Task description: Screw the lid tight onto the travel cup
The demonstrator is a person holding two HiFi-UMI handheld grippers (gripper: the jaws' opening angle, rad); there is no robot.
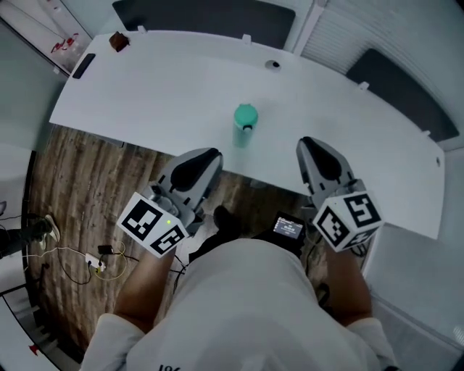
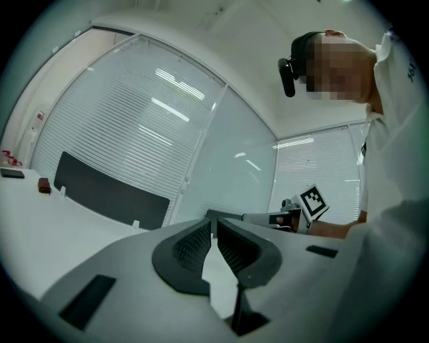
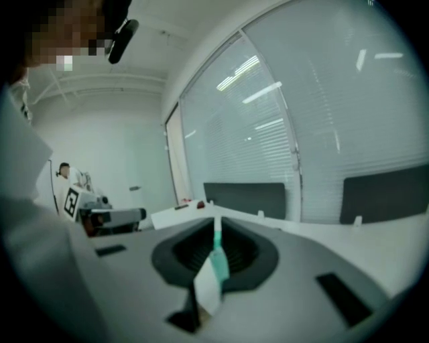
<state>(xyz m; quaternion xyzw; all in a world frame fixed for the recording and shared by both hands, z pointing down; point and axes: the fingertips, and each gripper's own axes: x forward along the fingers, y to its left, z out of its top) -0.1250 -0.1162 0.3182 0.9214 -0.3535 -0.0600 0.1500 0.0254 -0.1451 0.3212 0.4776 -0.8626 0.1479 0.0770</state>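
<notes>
The green travel cup [image 1: 245, 125] stands upright on the white table [image 1: 167, 94] near its front edge, with its lid on top. My left gripper [image 1: 211, 154] hovers off the table's front edge, down and left of the cup, shut with nothing in it. My right gripper [image 1: 305, 143] hangs to the cup's right, also shut and empty. In the left gripper view the jaws [image 2: 213, 218] meet, and the right gripper's marker cube [image 2: 312, 200] shows beyond. In the right gripper view the cup [image 3: 217, 263] appears as a green sliver behind the shut gripper [image 3: 216, 222].
A small brown object [image 1: 118, 41], a dark flat bar [image 1: 83, 65] and a round dark cap [image 1: 273, 64] lie along the table's far side. Dark panels [image 1: 210, 18] stand behind it. Cables [image 1: 90, 261] lie on the wooden floor at left.
</notes>
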